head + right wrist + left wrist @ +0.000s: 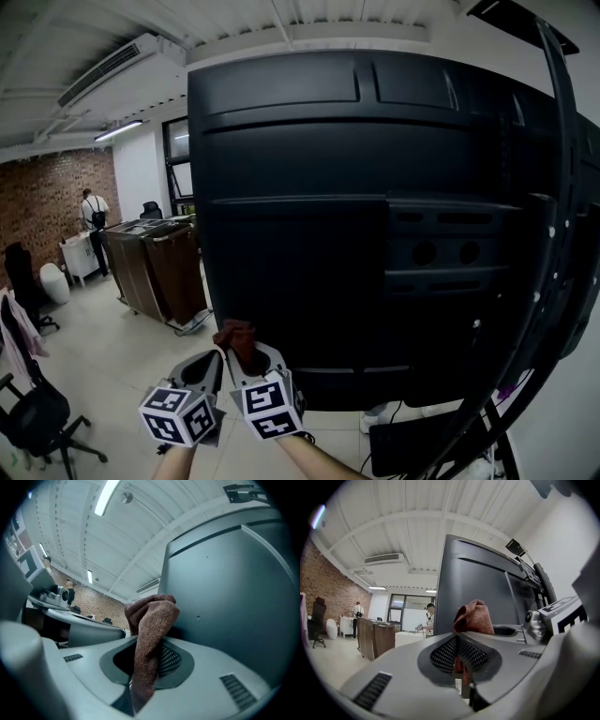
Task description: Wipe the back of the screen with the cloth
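Right gripper (149, 657): I have its fingers clamped on the cloth (152, 620), tail hanging back between them | left gripper (459, 654): fingers closed, seemingly pinching a strip of the same cloth | cloth bunch stands just past both fingertips | screen back (309, 216) rises directly beyond the fingertips, bunch near its lower left corner

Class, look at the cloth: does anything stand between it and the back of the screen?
Nothing visible. The cloth, held by the left gripper and right gripper, sits close against the screen near its lower edge.
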{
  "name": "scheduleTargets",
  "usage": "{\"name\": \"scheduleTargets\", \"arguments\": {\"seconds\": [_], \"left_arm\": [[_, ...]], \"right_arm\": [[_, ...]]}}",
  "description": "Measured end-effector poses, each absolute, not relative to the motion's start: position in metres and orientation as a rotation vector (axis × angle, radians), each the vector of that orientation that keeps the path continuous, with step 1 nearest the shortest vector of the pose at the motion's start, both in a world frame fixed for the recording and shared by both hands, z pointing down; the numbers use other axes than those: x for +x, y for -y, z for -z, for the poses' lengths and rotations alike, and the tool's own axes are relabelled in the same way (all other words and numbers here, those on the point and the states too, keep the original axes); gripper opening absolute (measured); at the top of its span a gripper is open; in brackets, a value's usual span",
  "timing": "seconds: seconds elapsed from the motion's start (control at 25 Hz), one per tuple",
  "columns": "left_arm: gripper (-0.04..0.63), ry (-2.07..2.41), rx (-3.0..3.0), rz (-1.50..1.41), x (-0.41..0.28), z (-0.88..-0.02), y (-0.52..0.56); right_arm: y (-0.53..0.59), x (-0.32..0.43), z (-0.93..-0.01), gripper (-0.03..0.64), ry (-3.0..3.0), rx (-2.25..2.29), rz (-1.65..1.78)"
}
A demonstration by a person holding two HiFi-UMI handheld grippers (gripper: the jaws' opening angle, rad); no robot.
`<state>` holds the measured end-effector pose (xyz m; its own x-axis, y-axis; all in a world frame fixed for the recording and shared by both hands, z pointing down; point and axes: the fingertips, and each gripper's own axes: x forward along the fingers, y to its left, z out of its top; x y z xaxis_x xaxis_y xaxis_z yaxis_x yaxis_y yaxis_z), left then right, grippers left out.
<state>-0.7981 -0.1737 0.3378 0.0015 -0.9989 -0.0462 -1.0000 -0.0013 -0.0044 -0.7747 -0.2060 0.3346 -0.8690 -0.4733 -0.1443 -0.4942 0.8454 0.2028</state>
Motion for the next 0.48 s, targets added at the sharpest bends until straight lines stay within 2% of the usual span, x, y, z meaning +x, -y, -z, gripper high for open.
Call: {"name": "scheduleTargets", "arguments": {"seconds": [0.24, 0.48], "left_arm": [[0.011, -2.12, -2.282, -0.036, -0.769, -0.343, 0.194], [0.011, -1.973, -2.403, -0.039, -0.703, -0.34, 0.226]], "right_arm": [[0.223, -0.741, -0.337, 0.066, -2.906, -0.858, -0.382], [0.242, -0.674, -0.331, 0.066, -2.854, -1.008, -0.447]]}}
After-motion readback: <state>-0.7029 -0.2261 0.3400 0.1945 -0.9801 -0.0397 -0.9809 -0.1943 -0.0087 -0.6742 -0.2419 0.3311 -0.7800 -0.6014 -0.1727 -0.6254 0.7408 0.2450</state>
